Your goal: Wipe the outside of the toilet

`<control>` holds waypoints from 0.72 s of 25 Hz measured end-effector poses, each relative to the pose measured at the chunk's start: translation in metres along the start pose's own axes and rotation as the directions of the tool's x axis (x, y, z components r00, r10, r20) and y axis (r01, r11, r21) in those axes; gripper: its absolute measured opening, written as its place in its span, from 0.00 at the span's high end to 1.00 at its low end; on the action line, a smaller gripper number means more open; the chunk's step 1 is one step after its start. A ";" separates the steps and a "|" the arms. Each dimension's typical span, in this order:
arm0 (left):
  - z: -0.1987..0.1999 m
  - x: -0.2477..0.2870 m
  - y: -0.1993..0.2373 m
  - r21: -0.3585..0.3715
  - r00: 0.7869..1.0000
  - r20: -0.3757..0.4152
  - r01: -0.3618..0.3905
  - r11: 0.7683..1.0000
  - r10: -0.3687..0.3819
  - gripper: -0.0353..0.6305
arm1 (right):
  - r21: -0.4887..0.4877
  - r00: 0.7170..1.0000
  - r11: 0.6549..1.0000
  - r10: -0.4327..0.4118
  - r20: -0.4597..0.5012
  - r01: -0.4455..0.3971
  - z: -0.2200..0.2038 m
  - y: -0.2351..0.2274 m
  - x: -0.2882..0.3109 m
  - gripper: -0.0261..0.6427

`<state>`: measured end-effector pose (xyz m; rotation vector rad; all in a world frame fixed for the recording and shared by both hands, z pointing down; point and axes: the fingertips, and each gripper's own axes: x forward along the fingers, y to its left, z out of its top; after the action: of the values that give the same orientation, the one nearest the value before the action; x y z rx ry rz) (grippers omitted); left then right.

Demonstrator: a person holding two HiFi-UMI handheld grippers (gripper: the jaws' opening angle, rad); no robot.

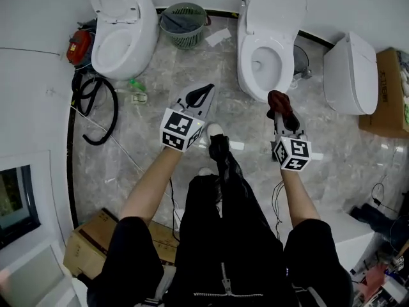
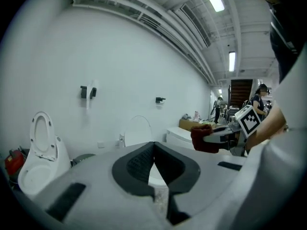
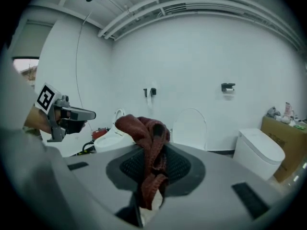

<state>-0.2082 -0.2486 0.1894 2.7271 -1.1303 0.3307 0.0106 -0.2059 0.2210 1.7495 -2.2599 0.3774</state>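
Right tongs (image 3: 154,150) are clamped on the red rag (image 3: 144,128), and left tongs (image 2: 154,145) are closed together with nothing in them. Looks like I'm at the approach step, so next I need to press the rag onto the toilet (image 1: 268,50) bowl's outer front.

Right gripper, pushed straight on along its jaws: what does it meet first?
The dark red cloth in the right gripper would likely touch the front of the middle toilet first; depth unclear.
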 end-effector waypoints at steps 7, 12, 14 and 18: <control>0.091 -0.054 -0.069 -0.074 0.998 0.059 -0.020 0.997 0.024 0.95 | -0.048 0.989 0.988 0.145 0.020 -0.144 0.095 0.021 -0.082 0.83; 0.120 -0.052 -0.138 -0.040 0.997 0.073 -0.036 0.999 0.039 0.95 | -0.049 0.986 0.988 0.151 0.070 -0.147 0.119 -0.011 -0.134 0.83; 0.132 -0.047 -0.159 -0.031 0.995 0.080 -0.049 0.998 0.052 0.95 | -0.046 0.985 0.989 0.143 0.092 -0.139 0.128 -0.028 -0.150 0.83; 0.151 -0.035 -0.189 -0.007 0.993 0.090 -0.070 0.997 0.071 0.95 | -0.029 0.982 0.991 0.134 0.132 -0.132 0.140 -0.059 -0.175 0.83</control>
<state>-0.0770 -0.1294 0.0208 2.7286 -1.2516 0.2157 0.1039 -0.1121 0.0310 1.6645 -2.4735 0.2696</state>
